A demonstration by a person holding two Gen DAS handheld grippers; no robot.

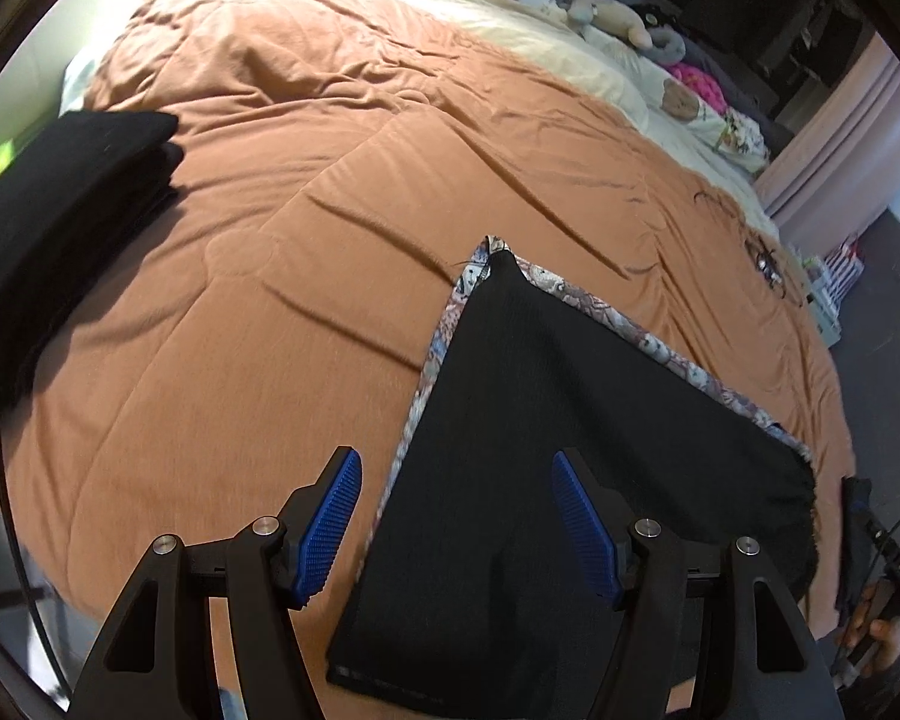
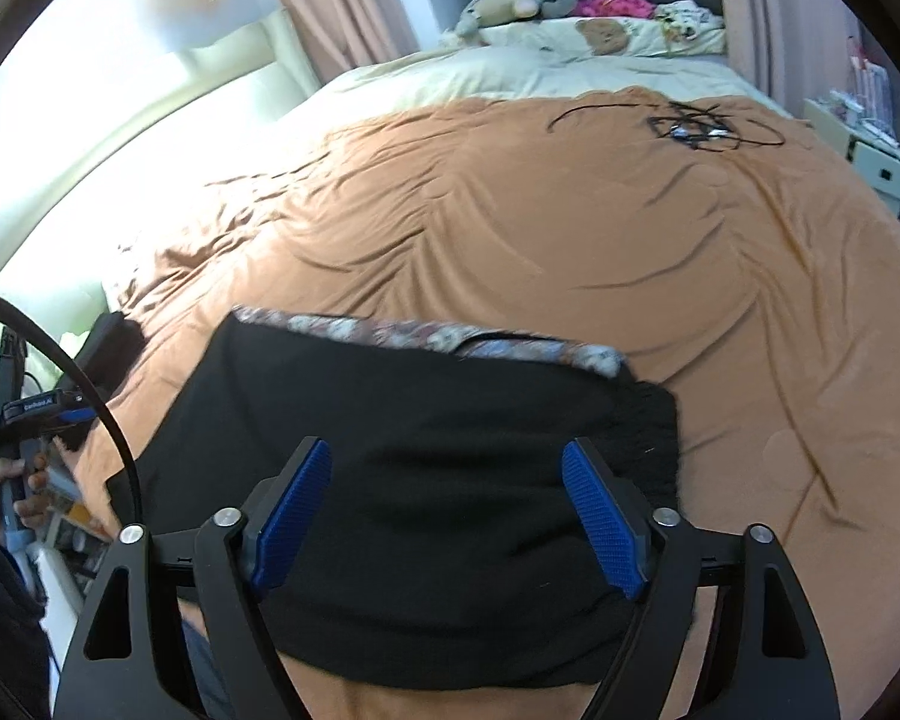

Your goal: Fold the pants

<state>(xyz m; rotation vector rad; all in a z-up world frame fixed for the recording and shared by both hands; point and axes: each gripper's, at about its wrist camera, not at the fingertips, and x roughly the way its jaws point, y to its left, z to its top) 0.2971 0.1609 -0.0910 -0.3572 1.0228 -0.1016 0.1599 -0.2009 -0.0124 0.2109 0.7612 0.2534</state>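
Observation:
Black pants (image 1: 546,444) lie folded flat on the orange bedspread (image 1: 270,192), on top of a patterned cloth (image 1: 606,315) whose edge shows along two sides. My left gripper (image 1: 456,468) hovers open above the pants' left edge, nothing between its blue pads. In the right wrist view the same pants (image 2: 426,462) spread below my right gripper (image 2: 447,462), which stands open above them, holding nothing. The patterned cloth's (image 2: 450,339) edge shows beyond the far edge of the pants.
A stack of folded black garments (image 1: 66,192) sits at the bed's left edge. A black cable tangle (image 2: 690,123) lies on the far bedspread. Pillows and soft toys (image 2: 570,18) are at the head of the bed. A hand (image 2: 6,498) holds the other gripper at the left.

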